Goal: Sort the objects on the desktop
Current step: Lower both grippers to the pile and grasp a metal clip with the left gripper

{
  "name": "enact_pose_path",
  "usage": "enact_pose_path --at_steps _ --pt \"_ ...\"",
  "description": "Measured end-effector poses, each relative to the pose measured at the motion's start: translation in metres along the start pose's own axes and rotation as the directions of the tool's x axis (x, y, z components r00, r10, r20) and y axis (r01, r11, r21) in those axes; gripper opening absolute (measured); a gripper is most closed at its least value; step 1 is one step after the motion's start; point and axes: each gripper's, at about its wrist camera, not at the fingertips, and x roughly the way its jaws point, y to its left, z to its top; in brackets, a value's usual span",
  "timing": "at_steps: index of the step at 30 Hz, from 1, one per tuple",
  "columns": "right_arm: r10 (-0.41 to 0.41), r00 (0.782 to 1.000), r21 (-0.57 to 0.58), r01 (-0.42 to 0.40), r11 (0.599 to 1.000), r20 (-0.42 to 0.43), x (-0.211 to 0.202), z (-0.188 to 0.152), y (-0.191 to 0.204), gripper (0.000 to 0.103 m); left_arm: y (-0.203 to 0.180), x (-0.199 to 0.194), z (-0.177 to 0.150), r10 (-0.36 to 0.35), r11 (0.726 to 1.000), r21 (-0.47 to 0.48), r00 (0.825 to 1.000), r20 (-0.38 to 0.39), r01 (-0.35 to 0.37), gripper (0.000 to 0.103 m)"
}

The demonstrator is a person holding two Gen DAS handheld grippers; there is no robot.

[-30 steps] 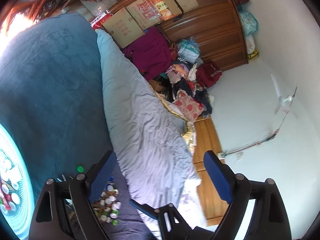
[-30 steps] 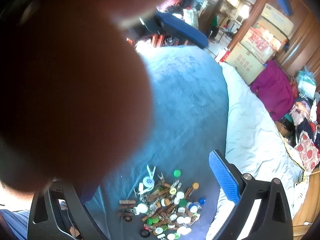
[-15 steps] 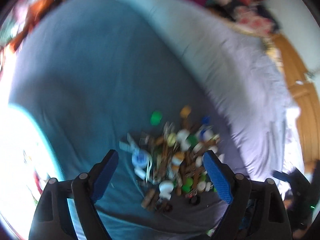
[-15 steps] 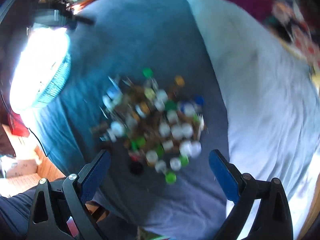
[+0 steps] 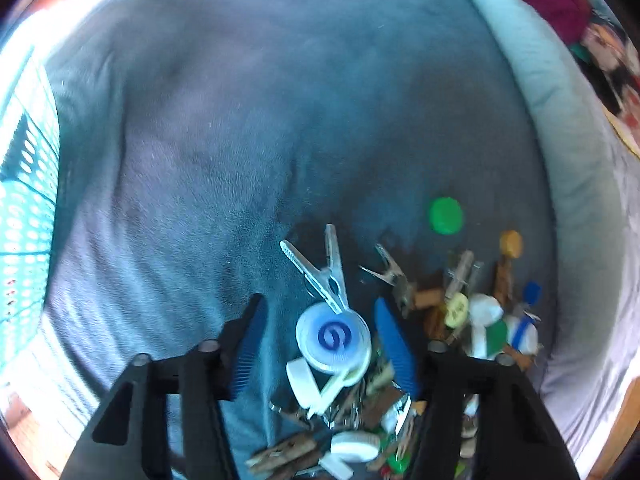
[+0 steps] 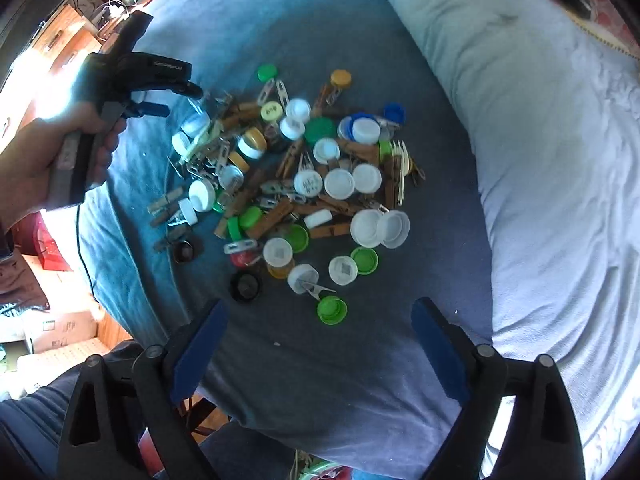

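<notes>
Barely begun: mixed heap of bottle caps and clothespins (image 6: 296, 184) unsorted on blue blanket (image 6: 256, 24). Left gripper (image 5: 318, 340) spread wide around white cap with blue swirl (image 5: 333, 336), not clamped. Right gripper (image 6: 318, 356) agape, empty, short of heap. Teal perforated basket (image 5: 24, 184) visible only from left wrist; whole heap only from right.

Blue swirl logo on white cap (image 5: 333, 336)

Pile of caps and pegs (image 6: 296, 176) on blanket (image 6: 320, 380), quilt (image 6: 560, 160) right, basket (image 5: 24, 184) left
</notes>
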Motion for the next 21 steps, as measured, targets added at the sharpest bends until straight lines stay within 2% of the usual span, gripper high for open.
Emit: enact_pose_path --at_steps 3,7,9,10,11,13,14,20,21 --pt "0.010 1.000 -0.009 -0.010 1.000 -0.015 0.013 0.003 -0.007 0.086 -0.001 0.013 -0.002 0.027 1.000 0.002 1.000 -0.003 -0.027 0.056" --pt "0.027 1.000 -0.023 -0.027 0.999 -0.014 0.022 0.011 -0.011 0.081 0.003 0.014 0.000 0.054 0.998 0.011 0.997 0.048 -0.055 0.056" --pt "0.039 0.999 -0.039 -0.039 0.998 -0.017 0.027 0.017 -0.009 0.078 0.005 0.016 0.001 0.071 0.997 0.030 0.996 0.049 -0.072 0.048" --pt "0.047 0.999 -0.047 -0.048 0.998 -0.018 0.030 0.020 -0.008 0.072 0.007 0.017 0.001 0.086 0.995 0.041 0.995 0.050 -0.088 0.036" --pt "0.055 0.998 -0.052 -0.055 0.997 -0.012 0.032 0.024 -0.007 0.069 0.011 0.016 0.001 0.086 0.995 0.045 0.995 0.054 -0.088 0.029" --pt "0.067 0.998 -0.056 -0.066 0.996 0.013 0.035 0.033 -0.006 0.049 0.016 0.011 0.000 0.062 0.996 0.057 0.997 0.052 -0.065 0.029" --pt "0.066 0.997 -0.056 -0.064 0.996 0.029 0.037 0.040 -0.005 0.047 0.017 0.006 -0.002 0.063 0.995 0.074 0.996 0.060 -0.067 0.029" --pt "0.096 0.984 -0.069 -0.086 0.994 0.149 0.056 0.099 0.007 0.048 0.023 -0.051 -0.016 0.019 0.985 0.164 0.988 0.152 -0.045 0.029" --pt "0.100 0.980 -0.077 -0.087 0.993 0.175 0.061 0.113 0.011 0.052 0.023 -0.060 -0.019 0.017 0.981 0.186 0.986 0.165 -0.048 0.029"
